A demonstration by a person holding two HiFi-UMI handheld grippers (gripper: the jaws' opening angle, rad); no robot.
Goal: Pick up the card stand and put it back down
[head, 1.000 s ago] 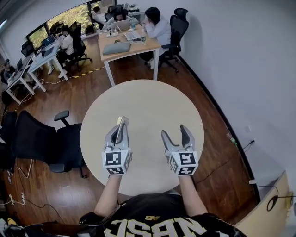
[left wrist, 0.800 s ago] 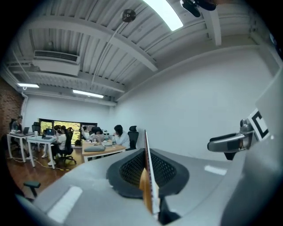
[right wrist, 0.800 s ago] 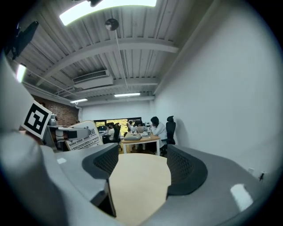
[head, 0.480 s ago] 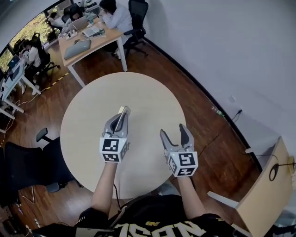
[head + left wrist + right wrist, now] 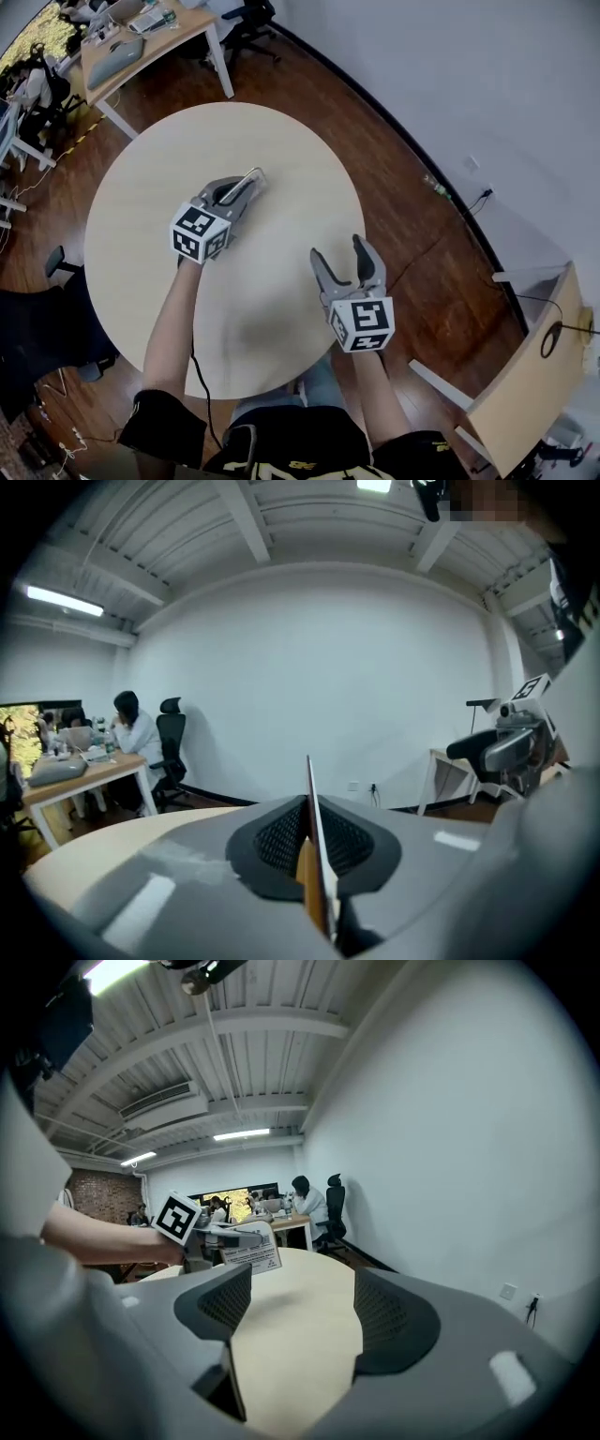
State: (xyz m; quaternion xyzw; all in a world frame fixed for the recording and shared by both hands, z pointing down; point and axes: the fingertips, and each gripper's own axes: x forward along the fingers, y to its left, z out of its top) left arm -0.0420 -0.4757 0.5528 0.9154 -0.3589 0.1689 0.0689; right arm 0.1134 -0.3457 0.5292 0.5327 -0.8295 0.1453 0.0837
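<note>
Only illegible print on the card stand (image 5: 249, 1254) in left gripper (image 5: 244, 187).

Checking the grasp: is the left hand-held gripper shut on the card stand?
Shut: the left hand-held gripper pinches the card stand's thin edge.

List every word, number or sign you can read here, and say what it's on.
No text here reads clearly.
On the card stand, held by the left gripper: printed lines, too blurred to read.
On the marker cubes of both the left gripper and the right gripper: black-and-white square patterns, no letters.
On the shirt: small gold print, too small to read.
</note>
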